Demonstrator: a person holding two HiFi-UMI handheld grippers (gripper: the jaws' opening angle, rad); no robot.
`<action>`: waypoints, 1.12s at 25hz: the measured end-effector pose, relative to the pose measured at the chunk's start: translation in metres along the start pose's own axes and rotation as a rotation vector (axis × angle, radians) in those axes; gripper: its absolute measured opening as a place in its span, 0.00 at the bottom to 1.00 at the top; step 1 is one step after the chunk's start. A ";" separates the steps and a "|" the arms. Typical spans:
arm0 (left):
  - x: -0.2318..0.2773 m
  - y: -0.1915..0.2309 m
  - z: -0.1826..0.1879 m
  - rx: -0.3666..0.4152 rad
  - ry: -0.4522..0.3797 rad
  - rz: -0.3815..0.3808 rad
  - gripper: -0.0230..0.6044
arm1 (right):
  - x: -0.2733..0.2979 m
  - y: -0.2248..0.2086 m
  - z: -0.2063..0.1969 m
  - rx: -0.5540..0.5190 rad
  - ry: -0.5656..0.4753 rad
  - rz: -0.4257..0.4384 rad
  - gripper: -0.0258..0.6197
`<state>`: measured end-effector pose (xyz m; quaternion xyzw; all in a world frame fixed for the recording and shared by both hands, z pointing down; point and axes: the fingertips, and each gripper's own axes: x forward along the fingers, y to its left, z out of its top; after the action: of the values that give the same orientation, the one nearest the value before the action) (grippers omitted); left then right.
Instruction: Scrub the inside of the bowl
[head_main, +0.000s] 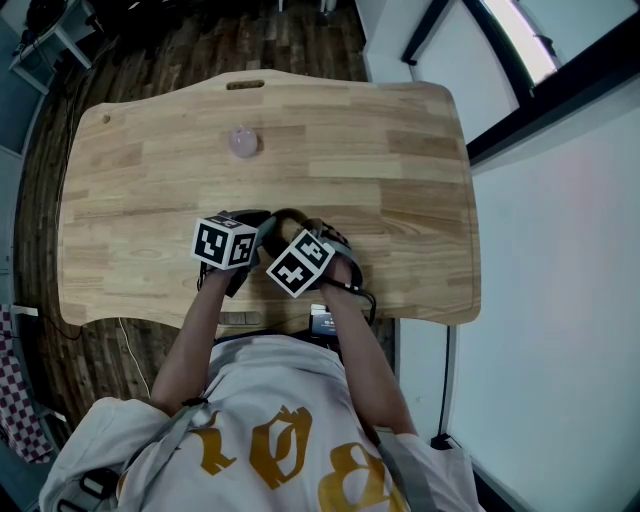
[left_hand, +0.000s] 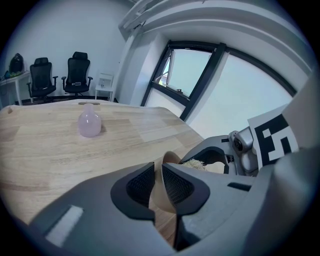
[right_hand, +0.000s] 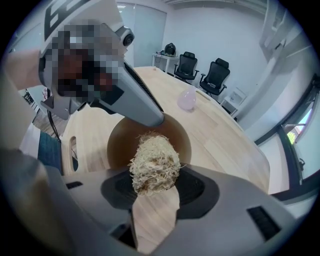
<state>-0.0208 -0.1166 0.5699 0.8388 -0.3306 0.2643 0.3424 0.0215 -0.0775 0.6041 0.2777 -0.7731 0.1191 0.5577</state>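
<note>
While the left gripper (left_hand: 159, 175) pinches the rim of the round brown bowl (right_hand: 120, 147), we log its mouth facing the right gripper (right_hand: 155, 189), which is clamped on an oval straw-fibre scrubber (right_hand: 155, 162) whose long axis points in. Bowl sits on the pale wooden table (head_main: 400, 180), well nearer us than the pink flask (head_main: 243, 141); black office chairs (left_hand: 77, 70) stand beyond the flask.

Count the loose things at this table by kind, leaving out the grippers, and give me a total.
brown bowl: 1
straw-coloured fibre scrubber: 1
pale pink bottle: 1
Total: 3
</note>
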 end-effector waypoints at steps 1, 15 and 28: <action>0.001 -0.001 0.000 -0.004 0.000 -0.001 0.10 | 0.000 -0.001 0.000 0.000 -0.003 -0.007 0.32; 0.000 0.001 0.000 -0.025 0.004 0.001 0.10 | -0.003 0.010 0.013 -0.034 -0.057 0.027 0.32; -0.001 0.006 -0.006 -0.015 0.018 0.016 0.10 | -0.001 0.030 0.007 -0.098 -0.021 0.124 0.32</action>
<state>-0.0267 -0.1153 0.5753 0.8311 -0.3363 0.2718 0.3496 -0.0013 -0.0561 0.6045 0.2028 -0.7996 0.1125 0.5540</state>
